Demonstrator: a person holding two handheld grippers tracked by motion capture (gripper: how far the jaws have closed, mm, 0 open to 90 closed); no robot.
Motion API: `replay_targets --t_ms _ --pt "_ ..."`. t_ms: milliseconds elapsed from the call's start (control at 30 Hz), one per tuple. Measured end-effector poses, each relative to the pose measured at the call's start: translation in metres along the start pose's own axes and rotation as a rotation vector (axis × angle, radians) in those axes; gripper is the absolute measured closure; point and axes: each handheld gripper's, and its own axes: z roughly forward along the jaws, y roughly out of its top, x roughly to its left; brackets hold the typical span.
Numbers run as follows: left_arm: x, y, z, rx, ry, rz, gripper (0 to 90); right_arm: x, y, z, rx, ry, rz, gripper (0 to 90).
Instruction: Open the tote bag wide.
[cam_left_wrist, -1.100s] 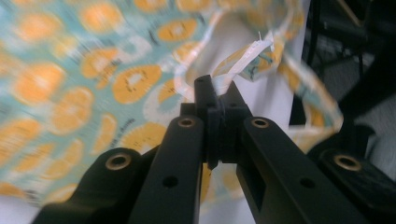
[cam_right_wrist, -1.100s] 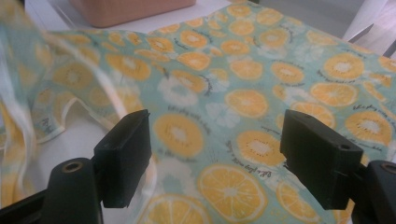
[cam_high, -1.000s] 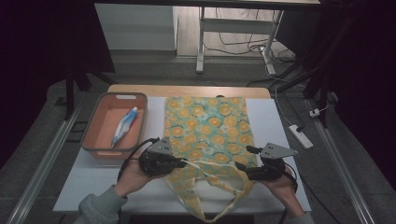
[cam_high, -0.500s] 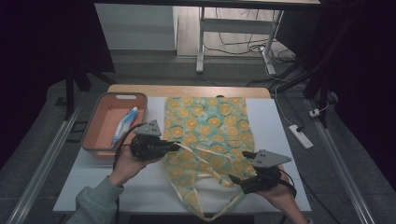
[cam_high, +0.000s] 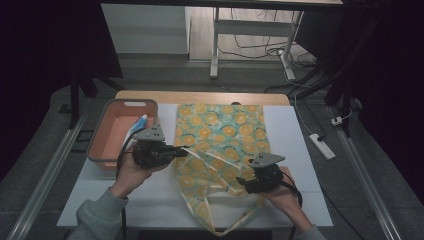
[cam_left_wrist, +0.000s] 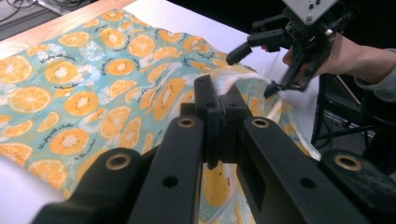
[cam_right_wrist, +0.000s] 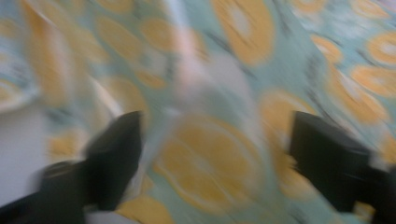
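Observation:
A cloth bag (cam_high: 222, 127) printed with orange slices on teal lies flat on the white table (cam_high: 295, 150), its mouth toward me. My left gripper (cam_high: 178, 150) is shut on the bag's pale handle (cam_high: 200, 157) and holds it stretched off the cloth; in the left gripper view (cam_left_wrist: 219, 100) the jaws pinch white fabric. My right gripper (cam_high: 244, 184) hovers open over the bag's near right edge. The left gripper view shows it (cam_left_wrist: 254, 65) with jaws spread above the rumpled mouth. In the blurred right gripper view (cam_right_wrist: 215, 140) printed cloth lies between the wide jaws.
An orange tray (cam_high: 107, 145) stands at the table's left with a blue and white tube (cam_high: 141, 121) in it. A second handle loop (cam_high: 235, 225) hangs over the near table edge. A power strip (cam_high: 318, 145) lies on the floor to the right.
My left gripper has drawn the handle left and away from me, pulling it taut. My right gripper has shifted left onto the bag's near edge.

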Motion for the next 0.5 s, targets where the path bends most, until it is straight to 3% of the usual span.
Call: replay_targets --t_ms 33,67,100,167,267,367,400,467,500 --pt "0.001 -0.001 0.0 0.001 0.001 -0.001 88.0 -0.001 -0.004 -0.002 0.005 -0.005 0.0 54.4" --pt "0.001 -0.002 -0.001 0.001 0.004 -0.005 88.0 -0.001 -0.004 -0.002 0.005 -0.005 0.0 54.4" --pt "0.001 -0.002 0.0 0.003 0.007 -0.006 88.0 -0.002 -0.005 -0.004 0.015 -0.017 0.018 74.0" --pt "0.001 -0.003 -0.001 0.005 0.011 -0.005 88.0 0.001 -0.004 -0.011 0.008 0.033 0.016 87.5" --pt "0.001 -0.003 -0.007 -0.01 0.02 -0.006 87.9 0.016 0.005 -0.031 -0.019 0.078 -0.044 89.0" --pt "0.003 0.0 -0.017 -0.046 0.042 -0.011 87.9 0.029 0.02 -0.057 -0.104 0.128 -0.09 89.1" --pt "0.003 0.0 -0.017 -0.046 0.042 -0.011 87.9 0.029 0.02 -0.057 -0.104 0.128 -0.09 89.1" --pt "0.007 0.003 -0.018 -0.06 0.067 -0.017 87.9 0.029 0.032 -0.079 -0.194 0.131 -0.093 89.0" --pt "0.008 0.003 -0.015 -0.055 0.084 -0.015 87.9 0.027 0.034 -0.082 -0.207 0.116 -0.099 89.0"
